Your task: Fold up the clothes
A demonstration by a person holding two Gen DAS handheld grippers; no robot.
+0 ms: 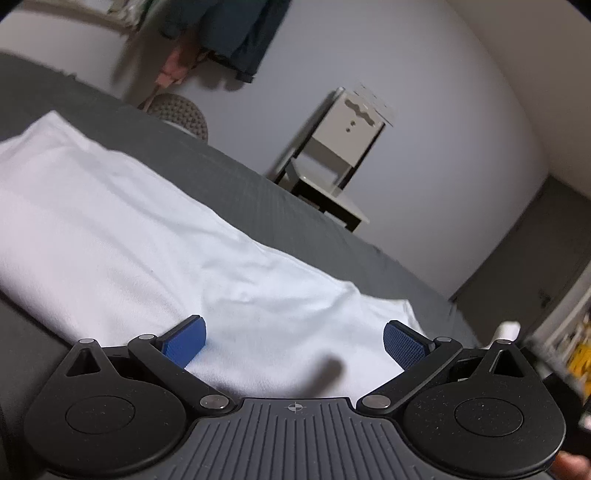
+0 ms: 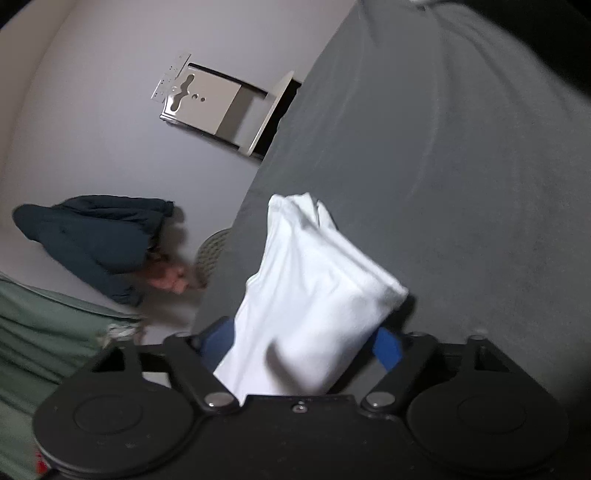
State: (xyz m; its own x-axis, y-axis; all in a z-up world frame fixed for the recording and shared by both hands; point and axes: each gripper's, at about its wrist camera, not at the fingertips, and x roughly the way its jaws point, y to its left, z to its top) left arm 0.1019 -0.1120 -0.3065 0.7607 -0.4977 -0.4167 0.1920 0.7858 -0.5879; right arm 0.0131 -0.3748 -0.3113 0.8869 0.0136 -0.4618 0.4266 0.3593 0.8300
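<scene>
The left gripper stands with its jaws spread wide, the two blue pads well apart and holding nothing. Between and just beyond them lies the white garment, spread flat on a dark grey bedsheet. Its near edge runs under the gap between the fingers, and the cloth stretches away to the left from there; whether the pads touch it I cannot tell. Past the far edge of the bed a round woven stool peeks up, and a small white bedside table stands against the pale wall. Dark blue clothes hang higher up on that wall.

The right gripper has its jaws apart too, and a bunched, folded part of the white garment fills the space between the blue pads, rising up and away from them above the bedsheet. The cloth hides the inner faces of the pads, so whether they pinch it I cannot tell. To the left of the bed, at this camera's tilt, a green cloth shows near the gripper, then the dark blue clothes, the stool and, farthest, the bedside table.
</scene>
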